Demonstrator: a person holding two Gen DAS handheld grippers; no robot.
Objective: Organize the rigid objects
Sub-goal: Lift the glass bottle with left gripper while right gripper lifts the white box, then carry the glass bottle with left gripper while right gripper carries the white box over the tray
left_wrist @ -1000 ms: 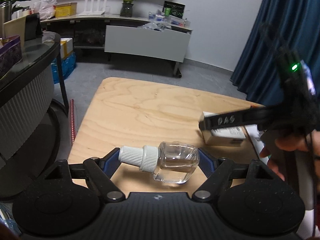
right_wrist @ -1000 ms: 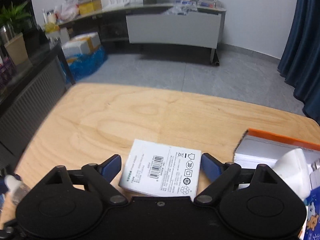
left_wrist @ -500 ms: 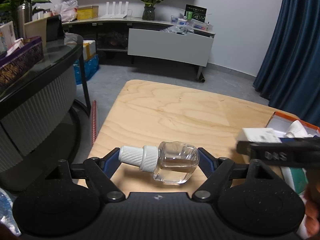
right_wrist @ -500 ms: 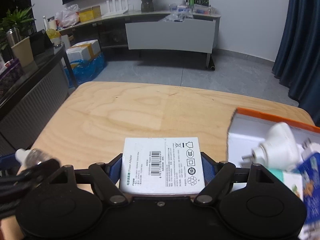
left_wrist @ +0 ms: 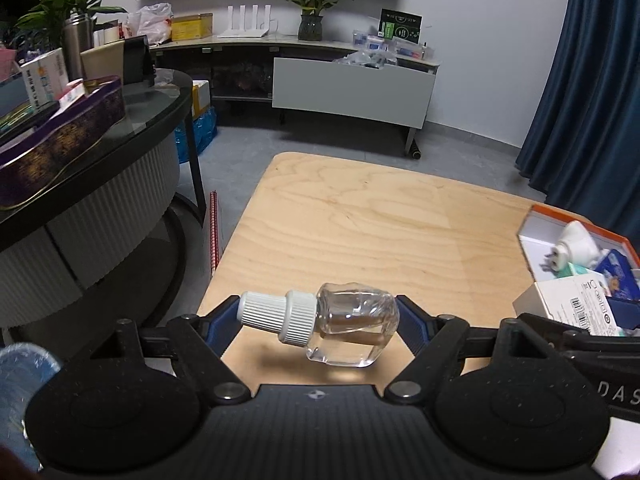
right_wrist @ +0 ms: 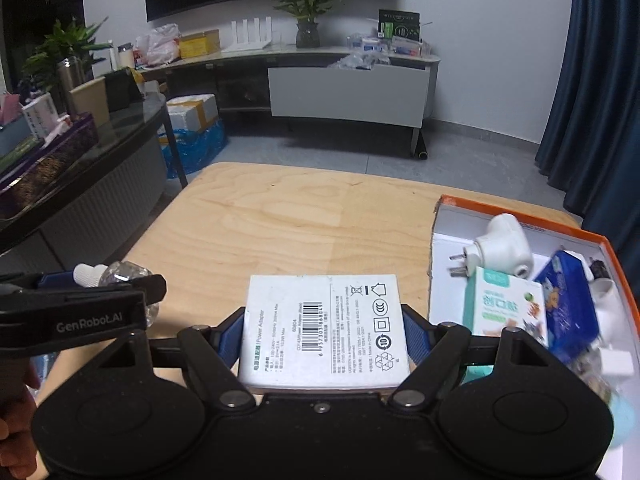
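Observation:
My left gripper point(left_wrist: 318, 316) is shut on a clear bottle point(left_wrist: 344, 328) with a white ribbed cap, held sideways above the wooden table point(left_wrist: 360, 224). My right gripper point(right_wrist: 324, 328) is shut on a white power adapter box point(right_wrist: 324, 328) with a barcode, held above the table's near side. An orange-rimmed box point(right_wrist: 520, 220) at the right holds a white plug point(right_wrist: 500, 248), a green-and-white carton point(right_wrist: 504, 308) and a blue pack point(right_wrist: 568, 308). The bottle also shows at the left of the right wrist view point(right_wrist: 120, 276). The adapter box shows in the left wrist view point(left_wrist: 568, 304).
A round dark glass-topped counter point(left_wrist: 100, 152) with tins and boxes stands left of the table. A grey low cabinet point(left_wrist: 352, 92) lines the far wall. Blue curtains point(left_wrist: 592, 92) hang at the right. A red roll point(left_wrist: 214, 232) lies on the floor.
My right gripper closed on the adapter box and carried it right, toward the orange-rimmed box. My left gripper kept hold of the bottle and rose a little.

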